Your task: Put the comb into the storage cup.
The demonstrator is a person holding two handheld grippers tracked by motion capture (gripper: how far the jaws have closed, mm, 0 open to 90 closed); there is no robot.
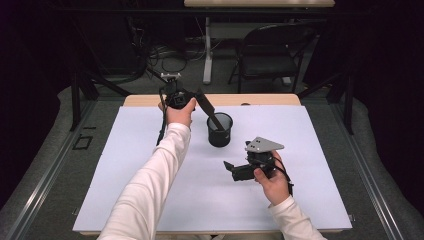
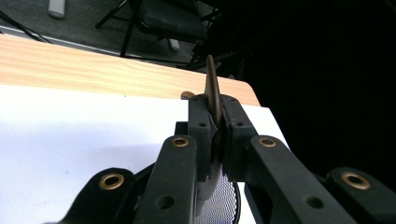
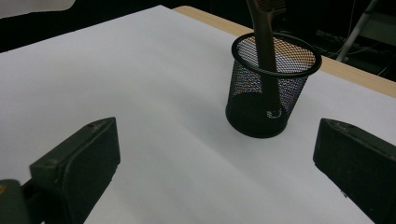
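Mesh pen cup [image 1: 220, 131] stands upright near the middle of the white sheet [image 1: 125, 175] covering the counter [image 1: 150, 100]. From above, the left tongs [image 1: 202, 100] reach in from the far left, clenched on a dark brown flat utensil [image 1: 215, 120] whose lower end sits slanted inside the cup. The left gripper view shows that utensil edge-on, pinched between the pads. The right gripper view shows the right tongs [image 3: 210, 172] spread wide and empty, near the cup. A black chair [image 1: 272, 50] stands beyond the counter.
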